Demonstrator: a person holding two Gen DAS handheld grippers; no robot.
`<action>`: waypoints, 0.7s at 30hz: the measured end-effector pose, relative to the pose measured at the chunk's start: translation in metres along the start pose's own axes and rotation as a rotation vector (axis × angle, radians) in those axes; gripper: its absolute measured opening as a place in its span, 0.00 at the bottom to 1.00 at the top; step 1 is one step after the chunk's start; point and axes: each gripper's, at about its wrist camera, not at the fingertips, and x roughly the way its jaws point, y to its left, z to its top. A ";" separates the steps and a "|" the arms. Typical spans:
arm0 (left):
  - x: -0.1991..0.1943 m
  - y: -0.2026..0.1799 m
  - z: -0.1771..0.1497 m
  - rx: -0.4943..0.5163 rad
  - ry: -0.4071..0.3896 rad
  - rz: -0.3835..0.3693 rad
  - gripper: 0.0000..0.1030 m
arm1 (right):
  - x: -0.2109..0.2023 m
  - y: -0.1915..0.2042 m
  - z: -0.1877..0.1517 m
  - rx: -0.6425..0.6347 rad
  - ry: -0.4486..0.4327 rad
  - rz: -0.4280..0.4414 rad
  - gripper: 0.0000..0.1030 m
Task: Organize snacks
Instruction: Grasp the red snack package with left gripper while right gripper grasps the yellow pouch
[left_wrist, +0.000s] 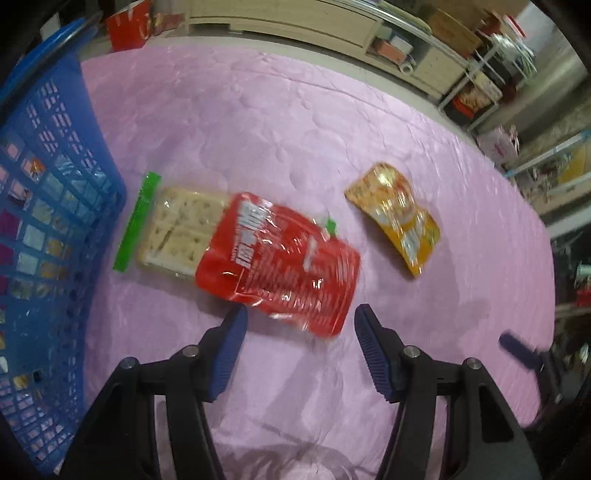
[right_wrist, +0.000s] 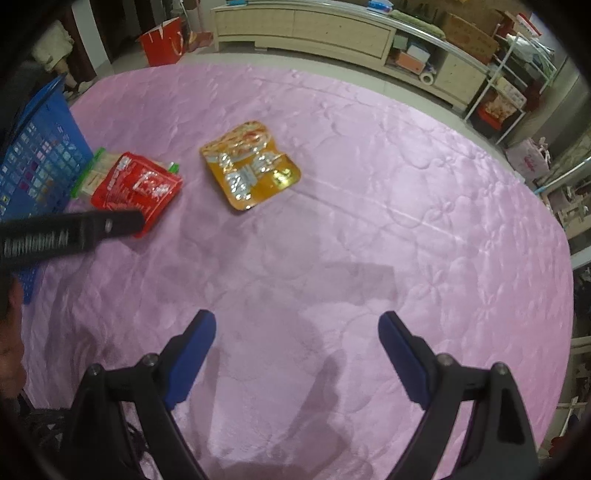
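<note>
A red snack packet (left_wrist: 280, 262) lies on the pink cloth, partly over a clear pack of crackers (left_wrist: 181, 229) with a green strip. My left gripper (left_wrist: 301, 314) hangs just above the red packet's near edge, open, its blue pads on either side of that edge and not pressing it. A yellow-orange packet (left_wrist: 397, 218) lies alone to the right. In the right wrist view the red packet (right_wrist: 138, 186) and the yellow-orange packet (right_wrist: 251, 164) lie well ahead. My right gripper (right_wrist: 297, 317) is open over bare cloth with nothing between its fingers.
A blue mesh basket (left_wrist: 48, 221) holding several wrapped snacks stands at the left, close to the crackers. The pink quilted cloth (right_wrist: 406, 221) covers the whole round table. Beyond the far edge are a low cabinet (right_wrist: 303, 29), a red bag (right_wrist: 162, 40) and shelves.
</note>
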 end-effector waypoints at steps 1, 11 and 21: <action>0.001 0.002 0.002 -0.016 -0.004 -0.010 0.54 | 0.000 0.000 -0.001 0.002 -0.001 0.000 0.90; 0.000 0.000 -0.004 0.022 0.022 -0.017 0.13 | -0.005 -0.006 0.011 0.028 -0.012 0.044 0.90; -0.016 0.003 -0.011 0.150 0.046 -0.012 0.00 | 0.009 0.012 0.062 -0.127 -0.058 0.124 0.90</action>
